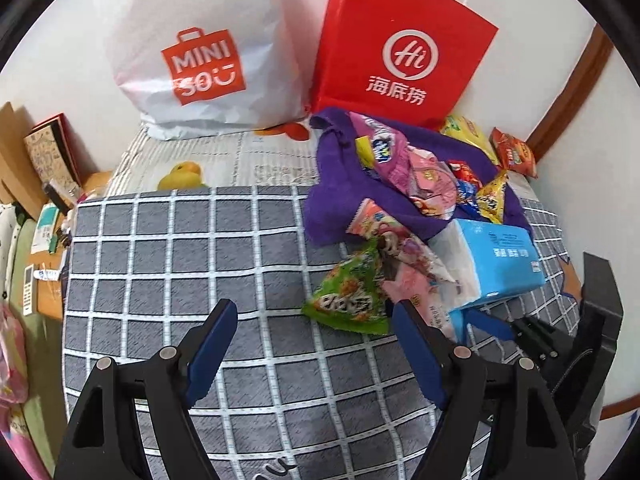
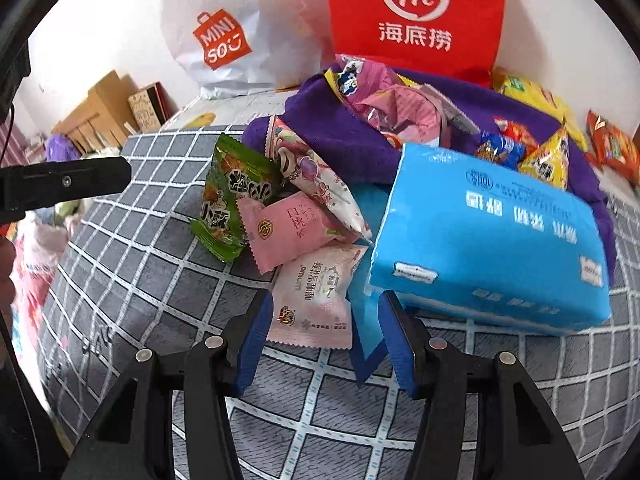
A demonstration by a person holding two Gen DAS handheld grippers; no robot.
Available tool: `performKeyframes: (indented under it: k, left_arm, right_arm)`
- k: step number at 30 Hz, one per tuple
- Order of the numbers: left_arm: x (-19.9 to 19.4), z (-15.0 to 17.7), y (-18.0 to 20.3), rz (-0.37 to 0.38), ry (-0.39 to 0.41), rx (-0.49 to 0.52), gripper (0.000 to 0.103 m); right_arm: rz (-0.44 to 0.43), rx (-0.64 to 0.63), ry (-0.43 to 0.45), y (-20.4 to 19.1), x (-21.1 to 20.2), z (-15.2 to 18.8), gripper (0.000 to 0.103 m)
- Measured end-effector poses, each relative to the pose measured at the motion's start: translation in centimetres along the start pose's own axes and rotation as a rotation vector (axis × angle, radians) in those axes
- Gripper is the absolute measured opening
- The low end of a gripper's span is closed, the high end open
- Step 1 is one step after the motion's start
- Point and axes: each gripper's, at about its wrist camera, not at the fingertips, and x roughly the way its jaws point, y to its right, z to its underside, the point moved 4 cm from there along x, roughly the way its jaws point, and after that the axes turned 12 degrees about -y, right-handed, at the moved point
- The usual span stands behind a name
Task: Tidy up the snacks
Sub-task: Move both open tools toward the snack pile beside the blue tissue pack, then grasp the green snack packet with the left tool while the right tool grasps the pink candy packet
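Pale pink snack packet (image 2: 312, 300) between open jaws, red bag (image 2: 416, 12) behind.

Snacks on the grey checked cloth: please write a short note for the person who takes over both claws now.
Left claw: open, empty, above bare grey checked cloth.
Right claw: around the pale pink and white snack packet; the jaws stand at its sides, grip uncertain.
Things: green crinkly snack bag and pink square pastry packet lie beside the blue plastic tissue pack; more snacks on the purple towel.
Done: nothing sorted visibly.
Left: all the snacks.
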Motion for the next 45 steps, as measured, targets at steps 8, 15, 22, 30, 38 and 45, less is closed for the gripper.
performKeyframes:
  k: [8,15,22,30,38,45]
  left_arm:
    - [0.8,-0.2,0.3,0.012,-0.002,-0.003,0.078]
    - [2.1,-0.8,0.7,0.008,-0.001,0.009,0.078]
    - [5.0,-1.9,1.7,0.001,-0.026,0.030,0.078]
    - [8.4,-2.9,3.1,-0.037,-0.061,0.058,0.069]
    - [8.3,-2.1,2.9,-0.044,-0.082,0.056,0.045]
    - [5.2,0.7,2.7,-0.001,-0.086,0.025,0.045]
  right_arm:
    - [0.005,-0.013,-0.005,-0.5,1.6,-0.4,0.055]
    - [0.082,-0.068,-0.007,-1.7,2.9,-0.7,0.051]
    - [0.070,-0.088,-0.014,-1.1,1.4,0.4,0.045]
    - [0.037,-0.093,0.012,0.2,-1.7,4.1,0.043]
    - [0.065,-0.009,0.073,3.8,-4.2,6.9,0.043]
    - [0.146,0.149,0.089,10.5,-4.3,8.4,0.043]
